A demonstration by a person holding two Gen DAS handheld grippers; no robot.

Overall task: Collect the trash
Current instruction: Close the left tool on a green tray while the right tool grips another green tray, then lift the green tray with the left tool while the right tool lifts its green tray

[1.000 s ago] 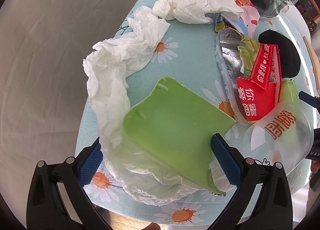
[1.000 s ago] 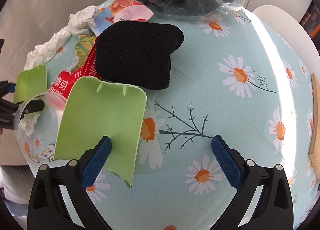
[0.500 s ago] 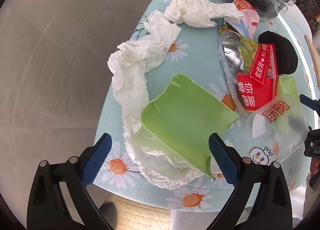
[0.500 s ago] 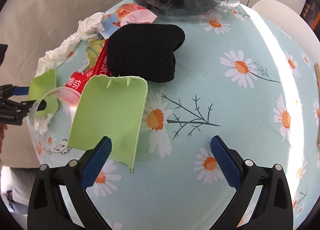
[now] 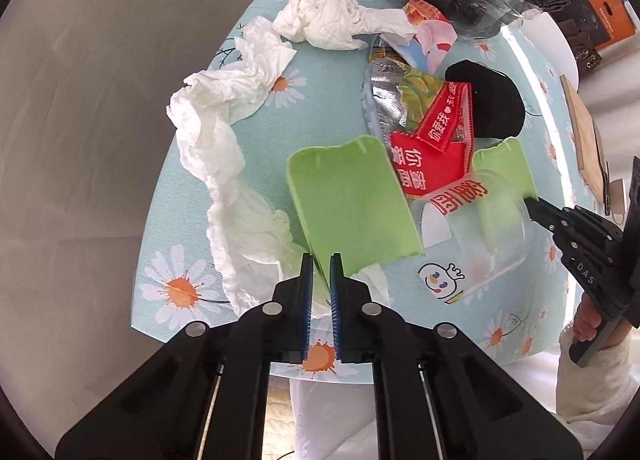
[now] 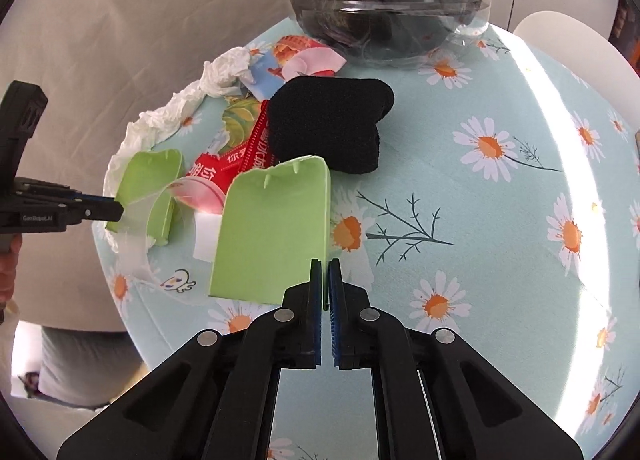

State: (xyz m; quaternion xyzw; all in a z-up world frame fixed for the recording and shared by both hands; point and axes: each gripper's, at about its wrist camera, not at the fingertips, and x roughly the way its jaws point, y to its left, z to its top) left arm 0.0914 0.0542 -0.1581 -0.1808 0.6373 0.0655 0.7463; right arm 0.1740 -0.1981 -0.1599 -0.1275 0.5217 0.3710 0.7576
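My left gripper [image 5: 320, 260] is shut on the near edge of a green scoop paddle [image 5: 352, 203], held over crumpled white tissue [image 5: 224, 147] at the table's left edge. My right gripper [image 6: 325, 268] is shut on a second green scoop paddle [image 6: 272, 232]; that paddle also shows in the left wrist view [image 5: 506, 167]. Between the paddles lie a clear plastic cup [image 5: 480, 236], red wrappers [image 5: 432, 139] and a silver foil wrapper [image 5: 384, 95]. A black cloth [image 6: 332, 131] lies beyond the right paddle.
A clear bin lined with a black bag [image 6: 392, 7] stands at the table's far edge. The round table has a light blue daisy cloth [image 6: 500, 219]. More crumpled tissue [image 5: 328, 21] and colourful wrappers [image 6: 296, 59] lie near the bin. A wooden board [image 5: 584, 139] is at far right.
Both grippers went from wide open to shut, each now clamped on its green paddle. Both have pulled back from the table a little.
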